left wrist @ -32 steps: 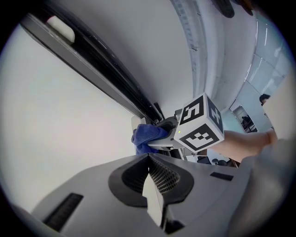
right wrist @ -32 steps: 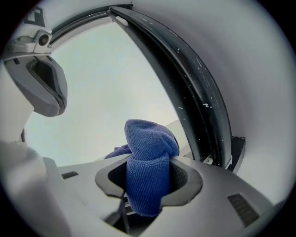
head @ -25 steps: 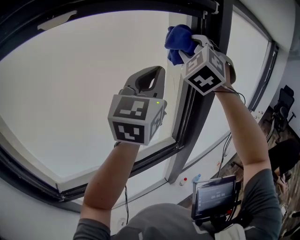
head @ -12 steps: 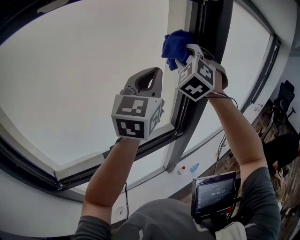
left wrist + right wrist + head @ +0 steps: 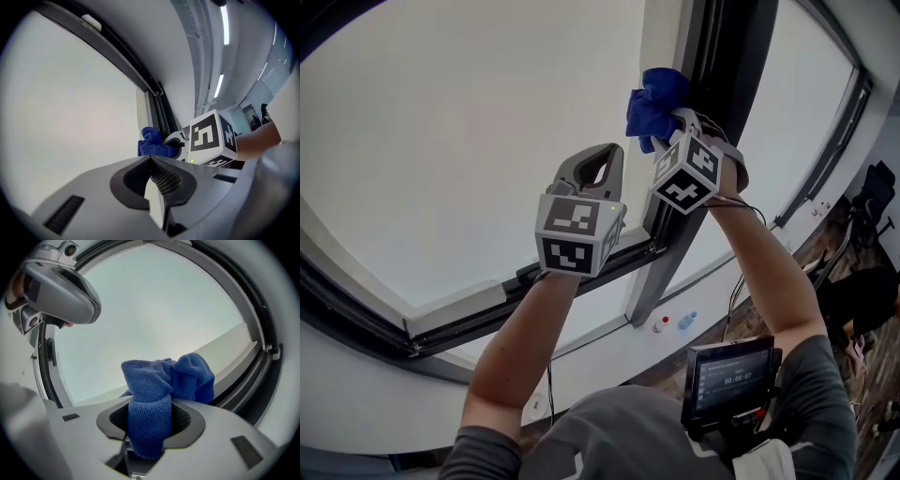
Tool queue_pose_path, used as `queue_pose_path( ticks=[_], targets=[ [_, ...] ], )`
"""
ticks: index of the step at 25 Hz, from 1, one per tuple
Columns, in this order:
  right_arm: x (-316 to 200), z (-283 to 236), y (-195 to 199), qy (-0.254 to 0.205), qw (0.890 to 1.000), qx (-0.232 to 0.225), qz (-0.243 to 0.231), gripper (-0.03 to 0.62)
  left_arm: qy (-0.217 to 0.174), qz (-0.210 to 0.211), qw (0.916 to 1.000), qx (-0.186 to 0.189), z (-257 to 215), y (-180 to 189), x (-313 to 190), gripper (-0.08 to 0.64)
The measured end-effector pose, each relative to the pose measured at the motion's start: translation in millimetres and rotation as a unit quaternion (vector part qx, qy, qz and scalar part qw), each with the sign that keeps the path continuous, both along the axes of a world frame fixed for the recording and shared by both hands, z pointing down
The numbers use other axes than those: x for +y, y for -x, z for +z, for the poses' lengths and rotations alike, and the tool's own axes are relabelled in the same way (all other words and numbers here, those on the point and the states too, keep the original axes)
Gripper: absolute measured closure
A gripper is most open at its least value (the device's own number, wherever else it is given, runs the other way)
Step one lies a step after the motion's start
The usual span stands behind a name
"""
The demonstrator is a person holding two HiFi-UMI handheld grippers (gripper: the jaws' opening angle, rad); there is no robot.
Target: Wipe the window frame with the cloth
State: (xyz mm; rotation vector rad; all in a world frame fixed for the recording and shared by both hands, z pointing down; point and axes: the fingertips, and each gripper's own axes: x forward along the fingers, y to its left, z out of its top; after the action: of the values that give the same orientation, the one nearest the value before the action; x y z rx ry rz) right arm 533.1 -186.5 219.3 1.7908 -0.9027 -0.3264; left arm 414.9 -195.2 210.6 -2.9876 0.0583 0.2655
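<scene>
The right gripper (image 5: 668,129) has its fingers clamped on the blue cloth (image 5: 652,97), w/ most of the wad bunched out past the tips, so fabric and not plastic meets the window frame (image 5: 724,75). Cloth sits high on the dark upright post, at the right edge of the big pane (image 5: 459,141). It looks pressed on, but the contact itself is hidden. The left gripper (image 5: 596,161) hangs lower, just beside the post, fingers closed together on nothing, prob. parked out of the way. Judging by this, approx. mid-wipe along the upright.

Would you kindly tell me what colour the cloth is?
The cloth is blue, clearest in the right gripper view.
</scene>
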Motion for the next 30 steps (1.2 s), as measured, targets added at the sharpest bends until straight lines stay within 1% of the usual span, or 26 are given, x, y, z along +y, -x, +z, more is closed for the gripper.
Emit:
queue_pose_path(
  ticks=[5,8,16,24,30],
  targets=[
    [2.0,33.3,-5.3,0.008,1.0,-0.015,0.002,0.42,-0.018,-0.016,0.9993,-0.027,30.1,-5.2,-3.3,0.551],
    [2.9,54.8,-4.4,0.017,1.0,-0.023,0.001,0.42,-0.02,-0.018,0.9989,-0.038,45.0,-5.7,-3.7,0.551],
    [3.8,107.6,-7.9,0.037,0.998,-0.057,-0.001,0.42,-0.016,-0.035,0.9972,-0.064,81.6,-14.7,-7.3,0.551],
    [6.1,164.9,-8.4,0.068,0.995,-0.075,0.003,0.42,-0.008,-0.037,0.9954,-0.087,124.9,-23.1,-6.2,0.551],
    [9.3,199.6,-9.9,0.075,0.995,-0.068,0.018,0.42,0.002,-0.043,0.9938,-0.103,152.0,-23.3,-9.3,0.551]
  ],
)
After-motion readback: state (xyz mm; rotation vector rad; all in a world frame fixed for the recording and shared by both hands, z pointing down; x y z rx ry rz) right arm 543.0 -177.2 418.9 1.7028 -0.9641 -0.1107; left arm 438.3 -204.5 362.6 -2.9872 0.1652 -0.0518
